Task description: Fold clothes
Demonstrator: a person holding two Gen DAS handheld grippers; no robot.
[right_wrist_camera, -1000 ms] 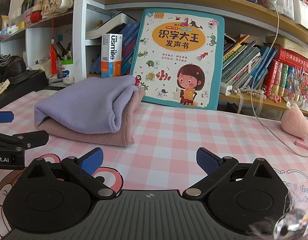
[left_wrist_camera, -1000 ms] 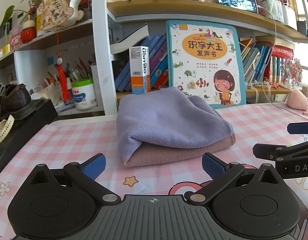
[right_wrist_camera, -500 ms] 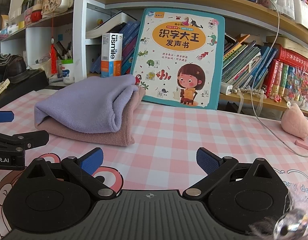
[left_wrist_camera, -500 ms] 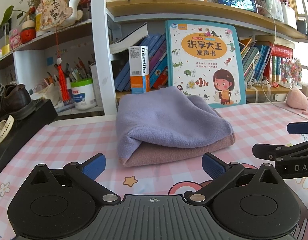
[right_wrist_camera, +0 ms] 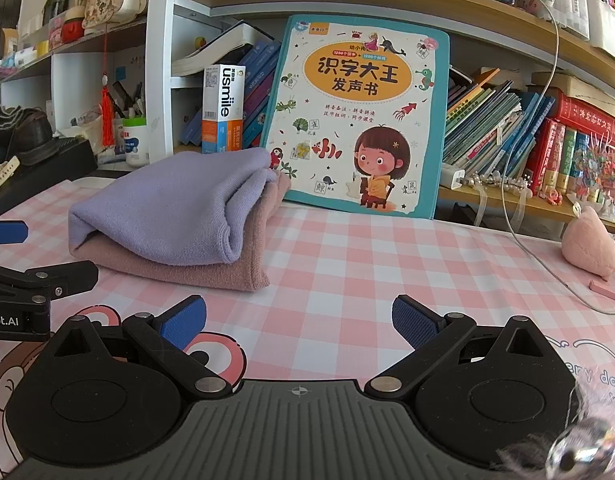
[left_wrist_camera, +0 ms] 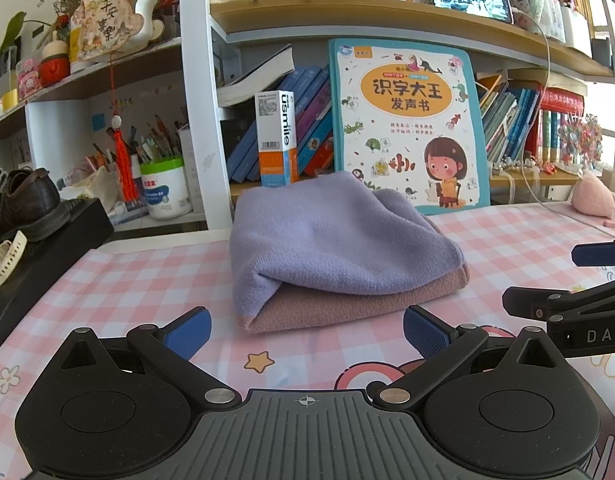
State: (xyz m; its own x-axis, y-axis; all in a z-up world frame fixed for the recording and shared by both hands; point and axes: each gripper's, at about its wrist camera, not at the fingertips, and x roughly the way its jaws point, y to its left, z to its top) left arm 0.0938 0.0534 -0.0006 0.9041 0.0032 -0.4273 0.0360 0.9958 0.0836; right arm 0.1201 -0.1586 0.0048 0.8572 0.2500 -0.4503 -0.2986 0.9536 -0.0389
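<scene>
— Two layers visible in the folded garment [left_wrist_camera: 339, 256]: lilac on top, dusty pink beneath. Whether that is one reversible piece or two stacked, I cannot tell. It sits as a compact bundle on the pink checked tablecloth [left_wrist_camera: 147, 276], just in front of the children's picture book [left_wrist_camera: 407, 124] that leans against the shelf.

— Progress?

— Judged near complete. Bundle is closed, its rounded lilac end turned toward the near left, no sleeve or loose end trailing that I can see. Top layer bulges somewhat, so a flattening press may remain; nothing else unfolded shows on the cloth.

— Tools?

— Left gripper [left_wrist_camera: 305, 330]: blue pads spread wide, nothing between them, held low over the table and aimed at the bundle's near edge, clear of it. Right gripper [right_wrist_camera: 299, 320]: also spread apart and empty, low, level, pointing past the bundle's right-hand corner toward bare check pattern. In the right view the garment [right_wrist_camera: 175, 220] lies to the left of that tool's line.

— Contact anywhere?

— None. Both tools stand side by side, near each other, short of the fabric. A small pink plush [right_wrist_camera: 591, 244] at the far right sits well apart from everything.
</scene>
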